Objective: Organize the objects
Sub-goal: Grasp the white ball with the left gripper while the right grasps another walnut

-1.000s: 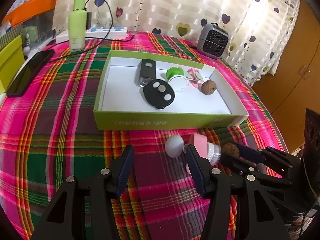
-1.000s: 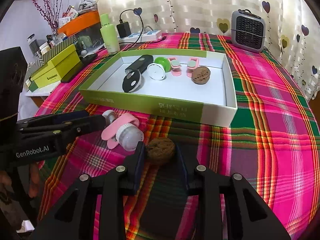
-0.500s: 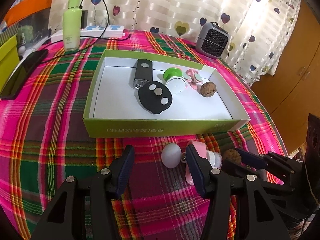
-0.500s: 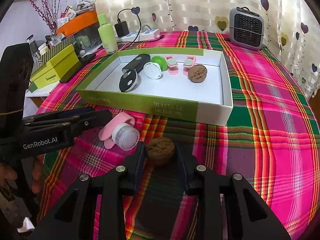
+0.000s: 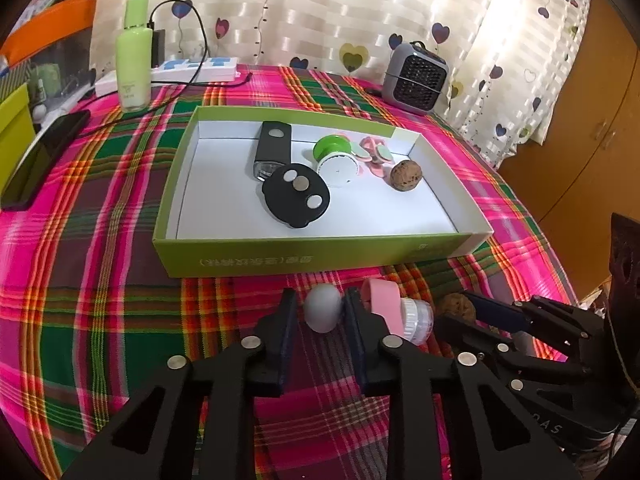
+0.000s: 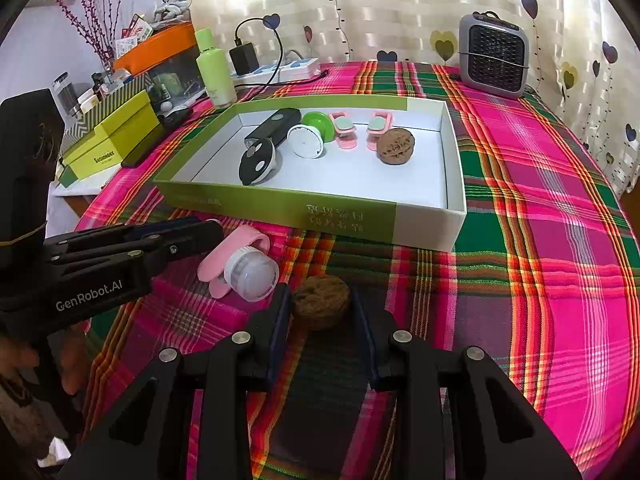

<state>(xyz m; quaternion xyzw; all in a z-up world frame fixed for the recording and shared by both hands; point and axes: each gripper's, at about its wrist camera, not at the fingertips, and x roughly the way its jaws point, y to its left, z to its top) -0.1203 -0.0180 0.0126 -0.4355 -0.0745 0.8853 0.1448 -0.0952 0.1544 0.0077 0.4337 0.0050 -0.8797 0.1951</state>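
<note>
A green box (image 5: 304, 258) with a white inside holds a black flat device (image 5: 296, 196), a black bar (image 5: 272, 148), a green-and-white round gadget (image 5: 334, 158), two pink clips (image 5: 374, 154) and a walnut (image 5: 406, 175). In front of it, on the plaid cloth, my left gripper (image 5: 320, 314) is shut on a white egg-shaped ball (image 5: 323, 314). A pink clip-on light (image 5: 394, 312) lies just right of it. My right gripper (image 6: 320, 308) is shut on a second walnut (image 6: 320, 306); the light (image 6: 244, 268) lies to its left.
A grey mini heater (image 5: 414, 78) stands behind the box at the right. A green bottle (image 5: 134, 70), a power strip (image 5: 188, 70) and a phone (image 5: 40, 156) lie at the back left. Yellow-green boxes (image 6: 108, 140) sit past the table's left edge.
My left gripper has closed its fingers onto the white ball. My right gripper stays shut on the walnut, barely moved.
</note>
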